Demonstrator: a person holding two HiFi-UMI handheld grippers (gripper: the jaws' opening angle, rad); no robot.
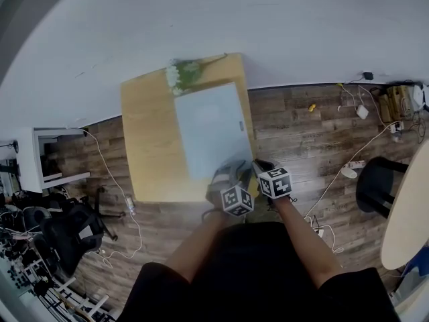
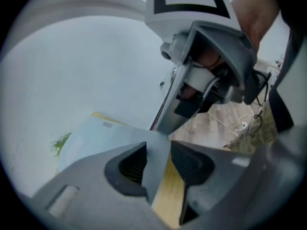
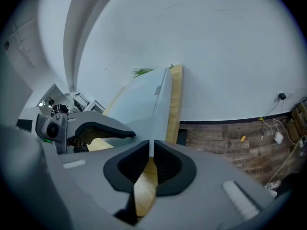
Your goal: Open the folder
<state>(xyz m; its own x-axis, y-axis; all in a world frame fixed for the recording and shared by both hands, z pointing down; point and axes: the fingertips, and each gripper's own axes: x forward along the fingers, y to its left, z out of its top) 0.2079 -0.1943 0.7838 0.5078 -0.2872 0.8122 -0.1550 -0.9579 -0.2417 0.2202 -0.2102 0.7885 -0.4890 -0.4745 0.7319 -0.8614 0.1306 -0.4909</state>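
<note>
Pale blue folder (image 1: 211,129) flat on a wooden surface (image 1: 151,146), toward its right side, far short end close to a green sprig (image 1: 182,72) by the wall (image 1: 201,19). Closed, as far as the head view shows.

Both tools at the folder's near end, side by side, marker cubes almost touching. Left hand-held gripper (image 1: 228,176) at the near edge, angled down. Right hand-held gripper (image 1: 260,168) just beside it, at the near right corner.

In the left gripper view: left hand-held gripper (image 2: 158,164) spread wide, a corner of the folder (image 2: 105,138) standing between the pads (image 2: 132,164), against the left one, bare wood showing before the other. No squeeze on it. Right tool's body close above.

In the right gripper view: right hand-held gripper (image 3: 150,159) pressed nearly together, pinching the folder's (image 3: 141,99) thin edge, that edge running straight away from the jaws toward the wall. Wood of the surface visible below the pads. One jaw of the left tool at the picture's left.

Around the surface: plank floor (image 1: 301,126), loose cables (image 1: 348,173), a black chair (image 1: 67,230) well apart at the left.
</note>
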